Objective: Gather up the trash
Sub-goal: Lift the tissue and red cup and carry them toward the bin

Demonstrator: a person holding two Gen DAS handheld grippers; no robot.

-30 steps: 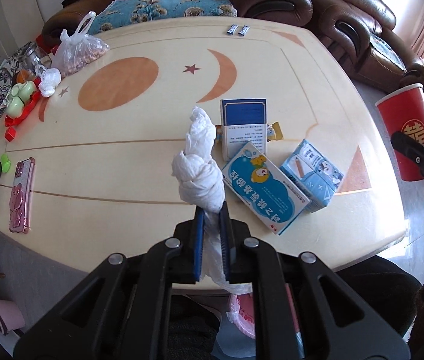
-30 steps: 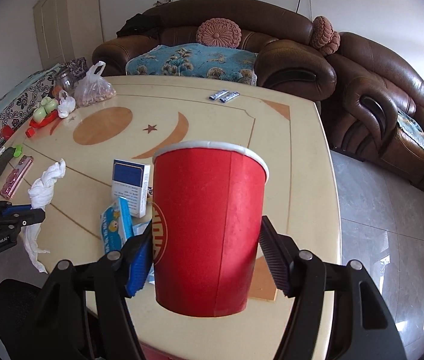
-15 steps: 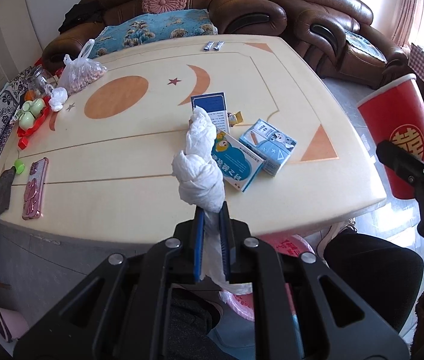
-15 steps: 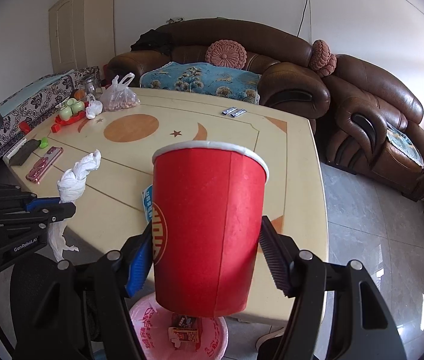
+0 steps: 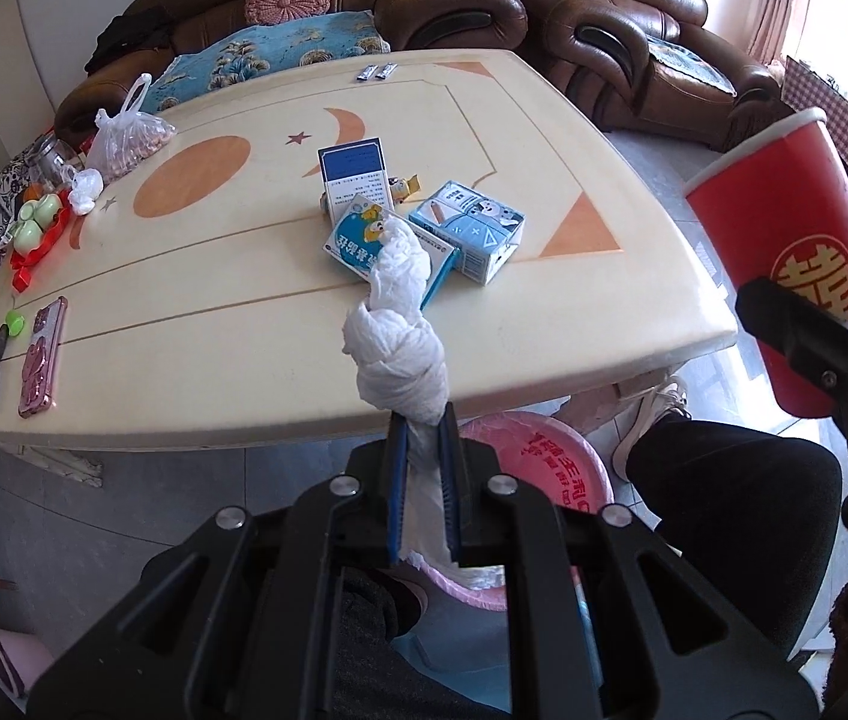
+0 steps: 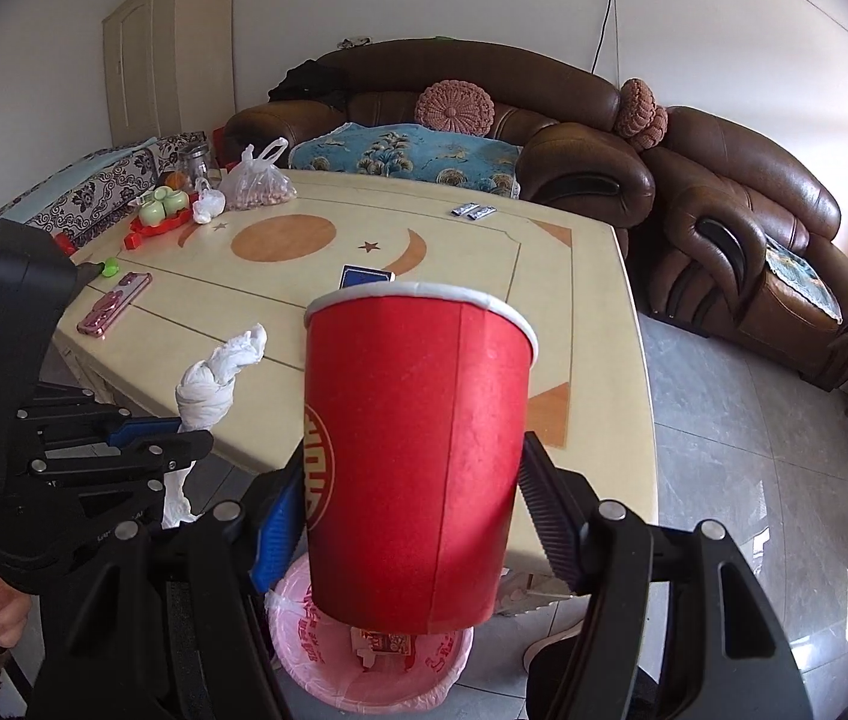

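Both loads off the counter [image 5: 255, 324] above the pink bin [image 6: 363, 666]: left tongs [image 5: 422, 480] clamp a twisted tissue [image 5: 399, 354], right tongs [image 6: 411, 516] squeeze a red cup [image 6: 417, 456]; next, lower over bin and release.

The paper cup [image 6: 417, 456] is red with a white rim and a gold emblem. The twisted tissue [image 5: 399, 342] is white. The table [image 5: 231, 324] is cream with orange moon, circle and triangle inlays. Below its edge, the bin liner [image 6: 327, 654] is pink.

The red cup [image 5: 784, 276] bears a gold 囍; box print seems illegible.
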